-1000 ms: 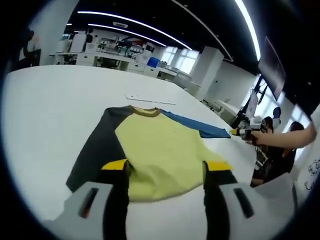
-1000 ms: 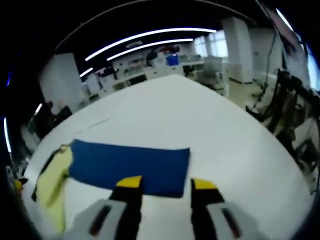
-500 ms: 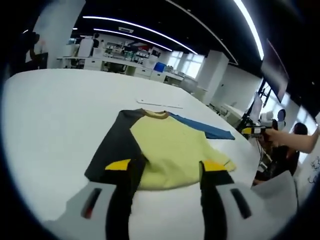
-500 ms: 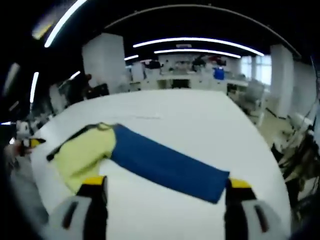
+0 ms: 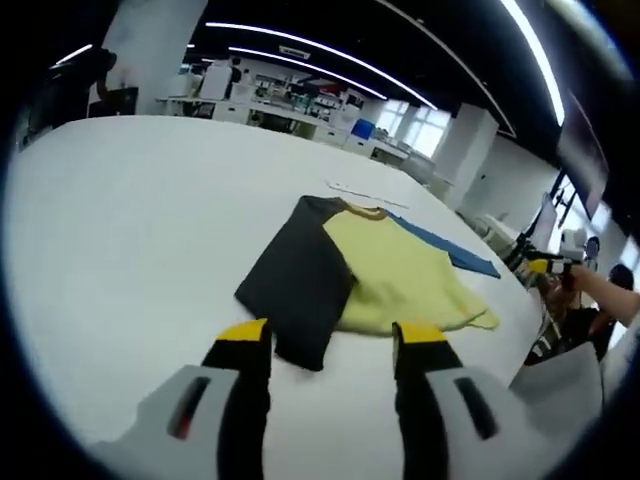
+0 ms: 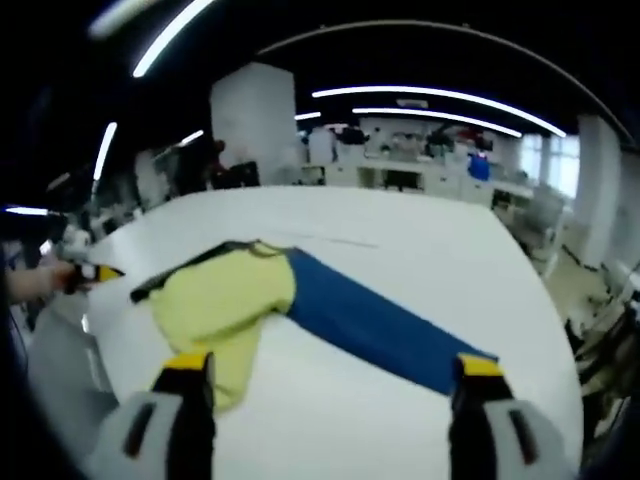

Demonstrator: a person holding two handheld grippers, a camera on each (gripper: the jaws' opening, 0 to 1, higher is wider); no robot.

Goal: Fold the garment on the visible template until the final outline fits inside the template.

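A shirt lies flat on the white table [image 5: 120,220]: yellow body [image 5: 400,275], black sleeve [image 5: 300,285], blue sleeve [image 5: 450,250]. My left gripper [image 5: 332,335] is open just short of the black sleeve's cuff, holding nothing. In the right gripper view the yellow body [image 6: 215,300] and the blue sleeve [image 6: 380,325] lie ahead of my right gripper [image 6: 332,365], which is wide open with the blue cuff near its right jaw. A thin pale strip [image 5: 365,192] lies beyond the collar. The right gripper [image 5: 548,266] also shows in a hand at the left gripper view's right edge.
The table's edge runs close on the right, with a person's arm [image 5: 605,295] there. The left gripper [image 6: 90,272], held in a hand, comes in at the left of the right gripper view. Desks and office gear [image 6: 420,165] stand far behind.
My left gripper has shifted from the yellow hem toward the black sleeve's cuff. My right gripper spread its jaws wide and drew back from the blue cuff.
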